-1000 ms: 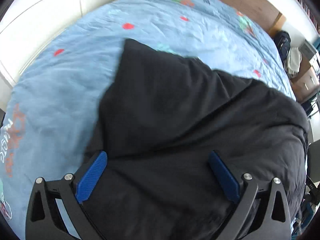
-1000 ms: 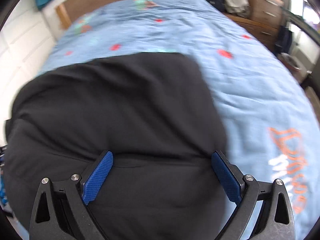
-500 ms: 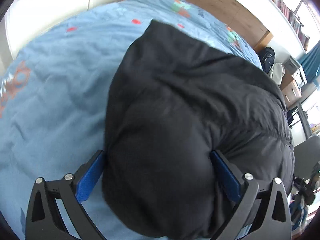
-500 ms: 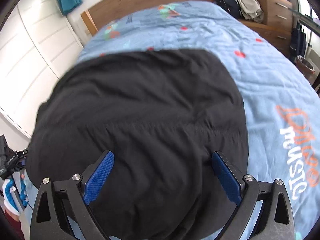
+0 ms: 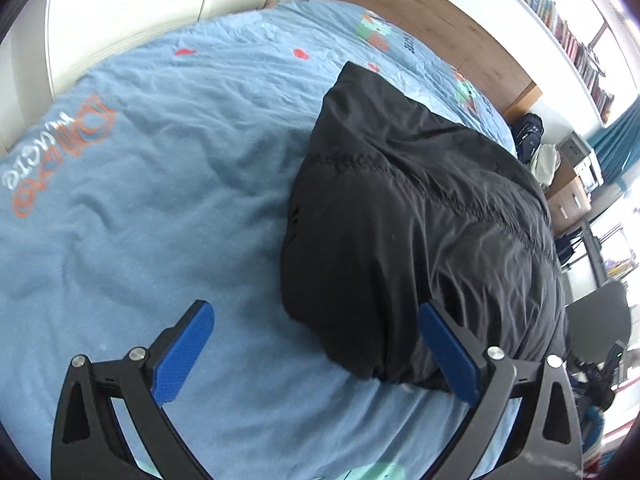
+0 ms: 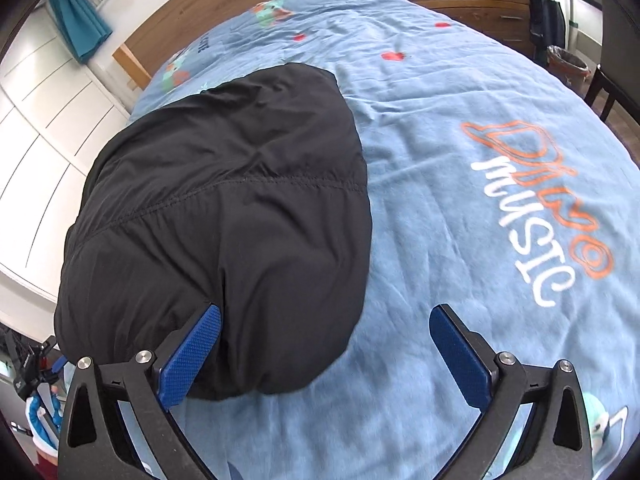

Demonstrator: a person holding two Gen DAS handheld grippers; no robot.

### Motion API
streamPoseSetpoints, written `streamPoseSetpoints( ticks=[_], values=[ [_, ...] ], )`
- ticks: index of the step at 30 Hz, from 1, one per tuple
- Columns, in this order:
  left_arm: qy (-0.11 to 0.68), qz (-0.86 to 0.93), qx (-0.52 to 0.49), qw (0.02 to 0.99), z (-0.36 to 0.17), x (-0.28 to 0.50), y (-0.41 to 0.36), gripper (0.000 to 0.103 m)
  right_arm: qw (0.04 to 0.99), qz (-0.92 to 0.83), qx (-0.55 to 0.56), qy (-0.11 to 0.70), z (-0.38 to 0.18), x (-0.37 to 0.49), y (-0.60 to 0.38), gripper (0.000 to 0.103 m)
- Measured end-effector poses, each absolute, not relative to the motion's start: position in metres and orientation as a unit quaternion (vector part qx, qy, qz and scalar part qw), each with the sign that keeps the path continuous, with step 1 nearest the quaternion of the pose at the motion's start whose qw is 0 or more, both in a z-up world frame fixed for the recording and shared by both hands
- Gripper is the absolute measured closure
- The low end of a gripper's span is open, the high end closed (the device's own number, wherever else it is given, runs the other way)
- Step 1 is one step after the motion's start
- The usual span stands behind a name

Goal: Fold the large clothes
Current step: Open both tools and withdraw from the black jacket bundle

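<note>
A black padded jacket [image 5: 420, 220] lies folded in a thick bundle on the blue bedcover [image 5: 140, 220]; it also shows in the right wrist view [image 6: 224, 208]. My left gripper [image 5: 316, 356] is open and empty, just above the bundle's near left corner. My right gripper [image 6: 332, 356] is open and empty, over the bundle's near right corner. Neither gripper holds cloth.
The bedcover [image 6: 480, 200] has orange and white lettering [image 6: 536, 204]. A wooden headboard [image 5: 420, 12] stands at the far end. White cupboard doors [image 6: 44, 128] line one side. A dresser with a backpack [image 5: 530, 136] and a dark chair [image 5: 600, 320] stand on the other side.
Both grippers have drawn back and apart from the jacket. It filled the space between the jaws before; now only its near corners lie there and more bedcover shows.
</note>
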State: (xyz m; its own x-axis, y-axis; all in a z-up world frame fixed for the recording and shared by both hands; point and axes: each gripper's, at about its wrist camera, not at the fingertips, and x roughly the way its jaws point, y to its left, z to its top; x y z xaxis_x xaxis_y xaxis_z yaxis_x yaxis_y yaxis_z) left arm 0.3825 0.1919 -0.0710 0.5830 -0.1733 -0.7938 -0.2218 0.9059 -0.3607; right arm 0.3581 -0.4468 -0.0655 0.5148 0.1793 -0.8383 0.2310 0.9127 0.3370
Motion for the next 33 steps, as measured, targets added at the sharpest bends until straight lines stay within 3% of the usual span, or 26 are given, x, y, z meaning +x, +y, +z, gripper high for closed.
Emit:
streamPoseSetpoints(
  ticks=[18, 33],
  values=[
    [0.377, 0.035, -0.019, 0.925, -0.056, 0.324, 0.123, 0.000, 0.861, 0.022, 0.197, 0.468, -0.049, 0.345, -0.396, 0.001],
    [0.348, 0.024, 0.052, 0.936, -0.069, 0.320, 0.097, 0.000, 0.869, 0.004, 0.207, 0.449, -0.066, 0.331, -0.435, 0.001]
  ],
)
